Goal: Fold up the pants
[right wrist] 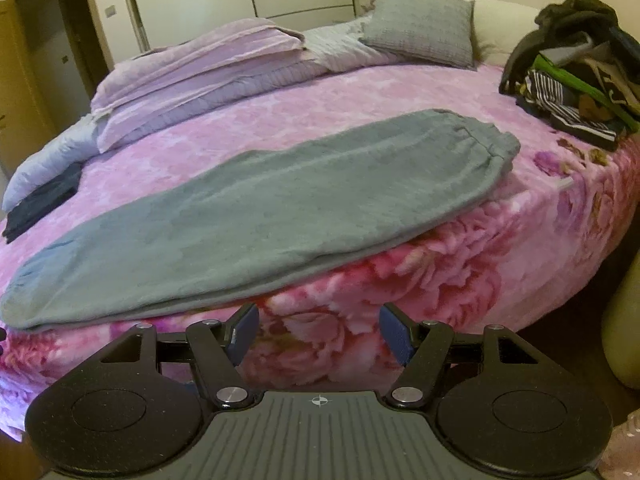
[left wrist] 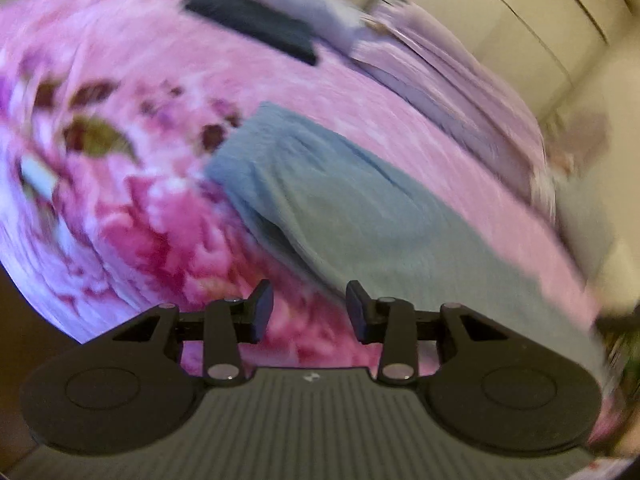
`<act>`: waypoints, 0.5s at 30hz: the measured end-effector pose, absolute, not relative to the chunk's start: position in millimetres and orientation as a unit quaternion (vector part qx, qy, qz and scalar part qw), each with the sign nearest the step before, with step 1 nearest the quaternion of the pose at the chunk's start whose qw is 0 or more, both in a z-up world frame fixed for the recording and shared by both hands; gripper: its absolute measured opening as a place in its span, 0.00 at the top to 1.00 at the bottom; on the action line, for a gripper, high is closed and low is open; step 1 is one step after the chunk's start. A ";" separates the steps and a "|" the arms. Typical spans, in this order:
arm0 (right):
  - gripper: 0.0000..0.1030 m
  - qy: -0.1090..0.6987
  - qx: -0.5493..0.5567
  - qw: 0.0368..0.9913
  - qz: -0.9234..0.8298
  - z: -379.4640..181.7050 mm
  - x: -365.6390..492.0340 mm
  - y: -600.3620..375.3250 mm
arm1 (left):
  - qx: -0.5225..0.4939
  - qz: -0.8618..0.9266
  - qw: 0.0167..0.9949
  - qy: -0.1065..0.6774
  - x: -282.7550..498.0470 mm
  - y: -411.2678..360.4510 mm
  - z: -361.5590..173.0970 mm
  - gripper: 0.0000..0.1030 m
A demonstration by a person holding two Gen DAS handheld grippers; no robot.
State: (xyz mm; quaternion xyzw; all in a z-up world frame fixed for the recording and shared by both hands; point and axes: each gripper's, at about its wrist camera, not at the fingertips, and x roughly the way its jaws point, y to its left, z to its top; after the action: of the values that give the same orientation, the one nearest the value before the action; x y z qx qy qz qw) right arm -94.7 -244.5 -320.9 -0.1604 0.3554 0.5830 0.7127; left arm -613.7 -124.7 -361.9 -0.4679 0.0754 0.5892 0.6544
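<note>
- Right gripper [right wrist: 318, 330], bottom centre of the right wrist view: jaws stand wide, nothing between them; only flowered bedcover shows in the gap.
- Left gripper [left wrist: 309, 312], bottom centre of the left wrist view: jaws part-way apart and empty; the frame is blurred, with a pants edge just above the right fingertip.
- Pants [right wrist: 256, 216], grey, mid-frame in the right wrist view: laid long, one leg stacked on the other, running from lower left to the elastic waistband at upper right, along the near edge of the bed.
- Bedcover [right wrist: 360, 92], pink, flowered: bears the pants.
- Dark folded garment [right wrist: 44, 200], left edge.
- Folded blankets [right wrist: 192, 60], upper left.
- Grey pillow [right wrist: 420, 28], top centre.
- Heap of clothes [right wrist: 572, 64], upper right.
- Step in hand, as judged: lengthwise fold done; both grippers approach for the crosswise fold.
- Next move calls for: pinching both layers at one end, one gripper per corner, then carrying that end over toward the other.
</note>
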 end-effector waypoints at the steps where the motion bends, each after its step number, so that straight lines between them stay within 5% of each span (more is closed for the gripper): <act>1: 0.38 0.357 -0.160 0.713 0.581 -321.2 -92.9 -241.7 | -0.484 0.588 0.645 0.058 -620.1 -118.7 -366.8 0.67; 15: 0.38 0.383 -0.182 0.709 0.563 -337.9 -77.0 -187.0 | -0.535 0.598 0.593 -0.068 -641.2 -68.7 -404.7 0.69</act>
State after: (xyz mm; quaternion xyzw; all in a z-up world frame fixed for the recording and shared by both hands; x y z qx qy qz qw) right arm -77.0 -187.0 -337.9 -0.1823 0.3834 0.5626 0.7094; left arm -641.2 -68.7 -404.7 -0.5350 -0.0683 0.5982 0.5926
